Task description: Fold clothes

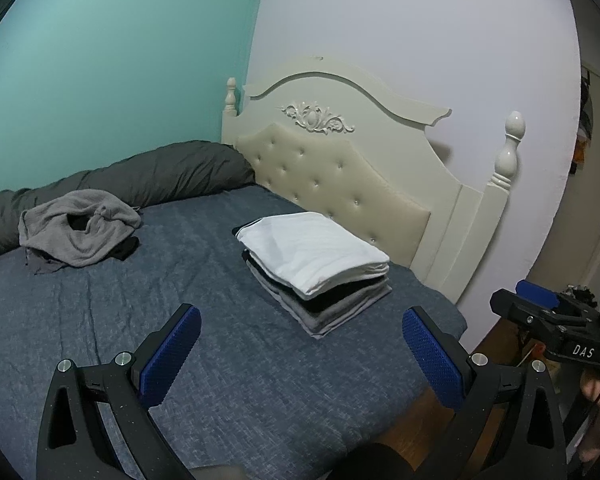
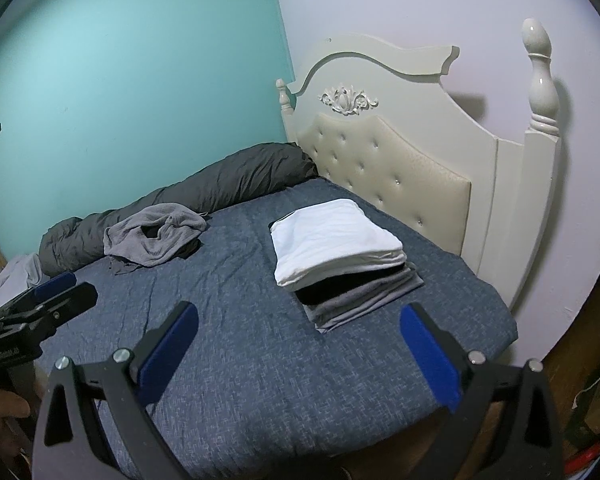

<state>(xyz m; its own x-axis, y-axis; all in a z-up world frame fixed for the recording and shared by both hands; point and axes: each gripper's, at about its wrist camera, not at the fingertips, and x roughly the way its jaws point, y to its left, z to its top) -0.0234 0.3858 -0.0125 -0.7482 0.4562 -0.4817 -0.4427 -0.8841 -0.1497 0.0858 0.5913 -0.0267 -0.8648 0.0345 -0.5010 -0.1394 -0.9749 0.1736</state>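
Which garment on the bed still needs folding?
The crumpled grey garment by the dark rolled duvet, far from the headboard. The others lie flat in the folded stack, white one on top.

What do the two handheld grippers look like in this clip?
The left gripper and right gripper match: black frames, silver bolts, and blue textured pads. White lettering, seemingly "DAS", marks the right gripper's body in the left view.
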